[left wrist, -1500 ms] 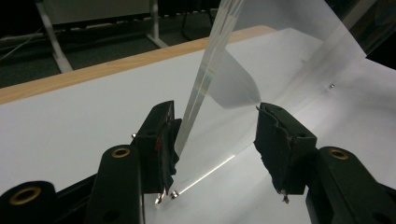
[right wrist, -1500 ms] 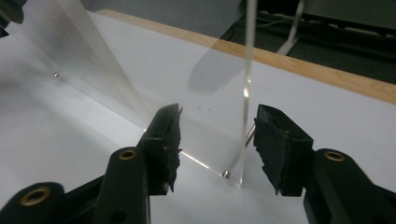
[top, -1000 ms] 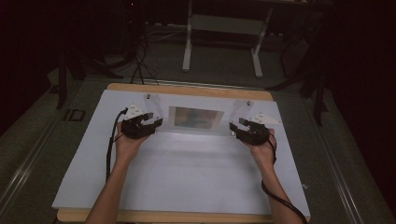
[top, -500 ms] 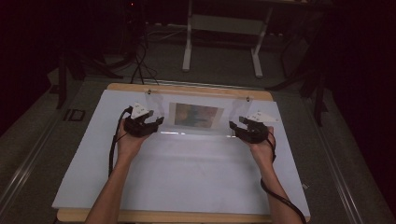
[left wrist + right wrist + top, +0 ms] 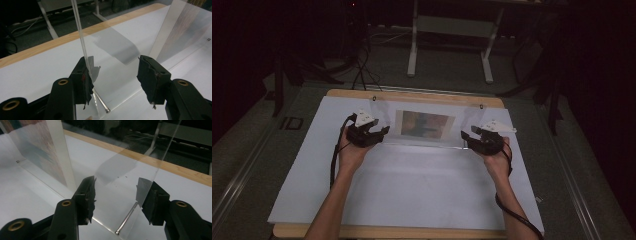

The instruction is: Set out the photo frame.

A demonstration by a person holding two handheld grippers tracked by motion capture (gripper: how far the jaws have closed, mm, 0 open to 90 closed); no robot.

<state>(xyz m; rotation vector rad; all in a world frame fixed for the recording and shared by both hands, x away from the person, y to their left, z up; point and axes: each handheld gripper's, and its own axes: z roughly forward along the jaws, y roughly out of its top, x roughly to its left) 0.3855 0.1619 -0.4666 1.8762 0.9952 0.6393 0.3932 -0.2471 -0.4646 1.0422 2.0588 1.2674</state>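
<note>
Clear acrylic, a picture frame [image 5: 424, 125] made of transparent panels, stands upright toward the far side of the counter [image 5: 412, 195], whose white sheet covers a wooden top. We see a blurred colour print [image 5: 424, 124] sandwiched at its middle; we can read no writing on it. On the floor left of the counter a marking [image 5: 290, 123] seems to read "ID".

Our left gripper [image 5: 371, 134] sits at the frame's left end and our right gripper [image 5: 475, 138] at its right end, each held in a hand [image 5: 352, 152].

In the left gripper view the jaws stand apart, astride the frame's left edge [image 5: 81, 42]: the panel's edge runs just beside the left jaw, and we cannot tell whether it touches. A metal pin [image 5: 101, 102] shows at the base.

In the right gripper view the jaws are likewise spread, with the clear edge [image 5: 163, 157] near the right jaw and a similar pin [image 5: 126, 218] below. The print [image 5: 37, 147] appears to the left.
</note>
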